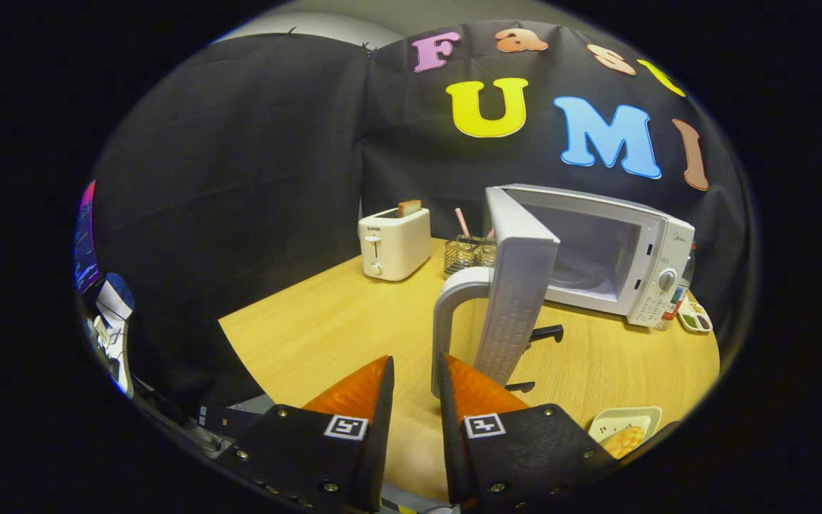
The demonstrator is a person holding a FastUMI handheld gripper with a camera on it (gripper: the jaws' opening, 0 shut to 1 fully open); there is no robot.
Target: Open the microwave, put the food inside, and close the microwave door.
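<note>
Two fingers of the tool [416, 375] spread, empty, just before the open microwave [596, 250] door handle [447, 321]

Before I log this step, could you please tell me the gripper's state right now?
Gripper: open, holding nothing; the white microwave door's handle stands just ahead of its fingers.

Hand-held gripper [416, 371], fingers parted by a narrow gap, gripping nothing.

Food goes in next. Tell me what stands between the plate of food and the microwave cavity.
The open microwave door does: it swings out over the table between the plate of food, beside the open, empty gripper, and the cavity. Go round its free edge.
</note>
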